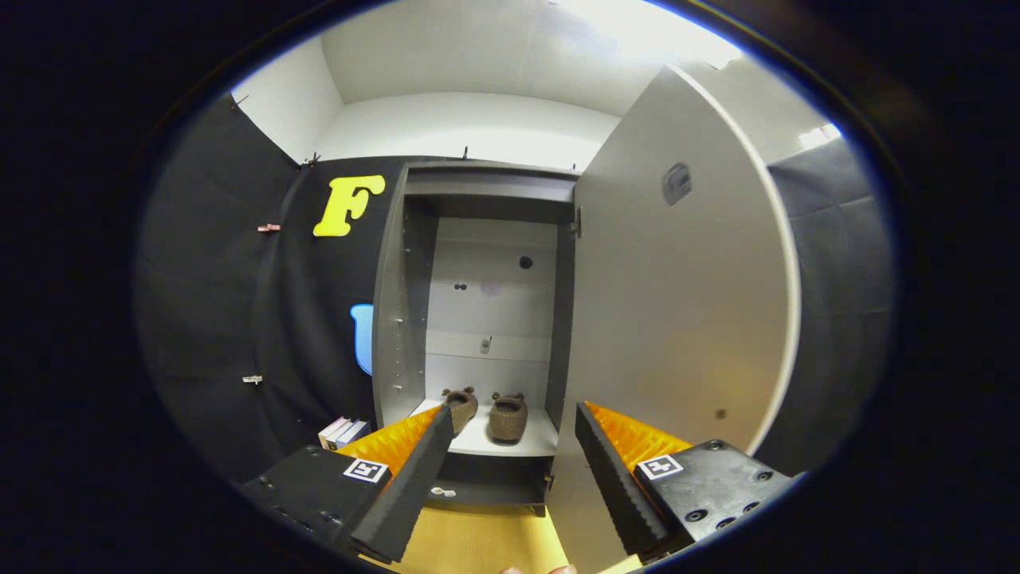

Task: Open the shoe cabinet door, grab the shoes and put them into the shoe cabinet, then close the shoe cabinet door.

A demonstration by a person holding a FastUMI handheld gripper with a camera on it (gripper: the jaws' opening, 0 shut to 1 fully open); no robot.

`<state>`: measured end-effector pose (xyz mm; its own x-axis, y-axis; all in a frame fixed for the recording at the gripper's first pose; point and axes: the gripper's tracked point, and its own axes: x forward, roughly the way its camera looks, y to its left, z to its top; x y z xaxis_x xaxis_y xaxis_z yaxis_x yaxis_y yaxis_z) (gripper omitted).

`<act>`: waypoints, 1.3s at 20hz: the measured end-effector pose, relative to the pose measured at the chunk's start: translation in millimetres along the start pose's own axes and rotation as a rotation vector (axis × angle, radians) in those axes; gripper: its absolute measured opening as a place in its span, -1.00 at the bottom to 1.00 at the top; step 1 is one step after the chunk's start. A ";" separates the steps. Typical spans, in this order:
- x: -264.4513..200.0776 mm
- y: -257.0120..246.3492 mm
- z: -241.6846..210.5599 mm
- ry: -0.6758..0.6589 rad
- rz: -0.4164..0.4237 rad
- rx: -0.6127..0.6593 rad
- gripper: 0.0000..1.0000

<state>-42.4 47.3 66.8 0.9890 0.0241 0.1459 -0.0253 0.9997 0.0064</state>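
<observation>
The shoe cabinet [414, 263] stands ahead with its door [677, 319] swung wide open to the right. Two brown shoes [508, 418] sit side by side on the white bottom shelf [478, 440] inside, toes toward the back. My gripper [514, 434] is open, nothing between its fingers. The left fingertip overlaps the left shoe [462, 406] in the view; the right finger [606, 470] lies in front of the door's lower inner face. The shoes are beyond the fingers.
A few books [343, 432] stand on the floor left of the cabinet against the black cloth wall. Wooden floor [478, 542] runs below the fingers. The open door edge stands close on the right.
</observation>
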 end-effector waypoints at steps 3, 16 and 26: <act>-33.8 -24.4 6.1 -0.001 -0.005 0.013 0.95; -92.9 -183.3 18.8 -0.015 -0.262 -0.033 0.95; -19.4 -276.3 -35.9 0.123 -0.391 0.081 0.96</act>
<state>-49.3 -229.0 26.7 0.9362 -0.3515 -0.0027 0.3494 0.9297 0.1166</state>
